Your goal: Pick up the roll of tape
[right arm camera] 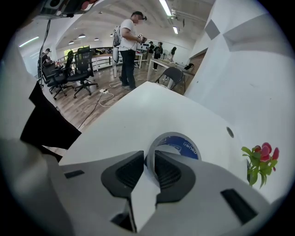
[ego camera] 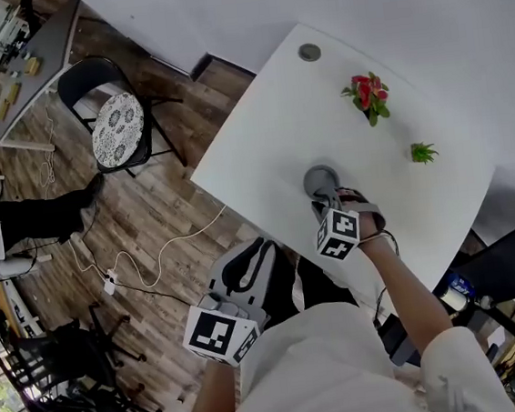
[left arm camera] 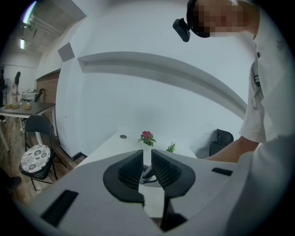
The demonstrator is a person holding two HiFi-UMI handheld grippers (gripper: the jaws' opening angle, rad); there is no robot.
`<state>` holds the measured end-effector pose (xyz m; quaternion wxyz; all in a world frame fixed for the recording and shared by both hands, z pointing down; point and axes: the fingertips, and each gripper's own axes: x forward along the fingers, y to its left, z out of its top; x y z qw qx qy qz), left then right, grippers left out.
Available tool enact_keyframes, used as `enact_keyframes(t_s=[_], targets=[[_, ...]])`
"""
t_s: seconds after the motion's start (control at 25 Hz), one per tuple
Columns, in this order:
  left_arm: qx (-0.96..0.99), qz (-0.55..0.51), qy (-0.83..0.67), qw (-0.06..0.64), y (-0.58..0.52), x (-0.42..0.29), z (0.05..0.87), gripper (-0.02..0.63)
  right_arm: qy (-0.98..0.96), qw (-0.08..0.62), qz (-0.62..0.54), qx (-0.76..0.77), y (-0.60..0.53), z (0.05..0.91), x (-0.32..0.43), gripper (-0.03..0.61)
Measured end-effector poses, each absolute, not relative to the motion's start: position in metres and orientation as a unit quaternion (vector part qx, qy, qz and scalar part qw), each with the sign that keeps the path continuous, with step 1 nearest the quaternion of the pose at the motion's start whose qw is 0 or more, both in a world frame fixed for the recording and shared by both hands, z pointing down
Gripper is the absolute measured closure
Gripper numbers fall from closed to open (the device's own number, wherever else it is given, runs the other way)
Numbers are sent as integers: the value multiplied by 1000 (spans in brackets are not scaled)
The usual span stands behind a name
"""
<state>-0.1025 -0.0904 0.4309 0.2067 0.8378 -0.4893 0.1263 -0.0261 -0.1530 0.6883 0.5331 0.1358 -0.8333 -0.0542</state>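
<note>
The roll of tape (right arm camera: 177, 143) is grey with a blue inner core, and it stands tilted over the white table (ego camera: 269, 144). My right gripper (right arm camera: 150, 161) is shut on the roll's near wall, one jaw inside the ring and one outside. From the head view the roll (ego camera: 322, 182) shows just beyond the right gripper (ego camera: 327, 204), near the table's front edge. Whether it rests on the table or hangs just above it, I cannot tell. My left gripper (ego camera: 250, 263) hangs off the table's edge over the floor, its jaws (left arm camera: 146, 168) together with nothing between them.
A red-flowered plant (ego camera: 367, 96) and a small green plant (ego camera: 423, 152) stand farther back on the table, and a cable grommet (ego camera: 309, 51) is near its far corner. A chair with a patterned cushion (ego camera: 118, 124) is at the left, and cables (ego camera: 153, 257) lie on the wooden floor.
</note>
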Motion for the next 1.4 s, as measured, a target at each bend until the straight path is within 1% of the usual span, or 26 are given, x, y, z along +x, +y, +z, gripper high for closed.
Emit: enact_keyframes(t_s=[0.96,1.4], targets=[[840,122,-490,196,-85,-105,426,551,-828,540,-59,143,-148,691,-24,518],[850,119,-477,187,-85,-95,419,551,-836,515,-71,179,-150,657,-22,522]])
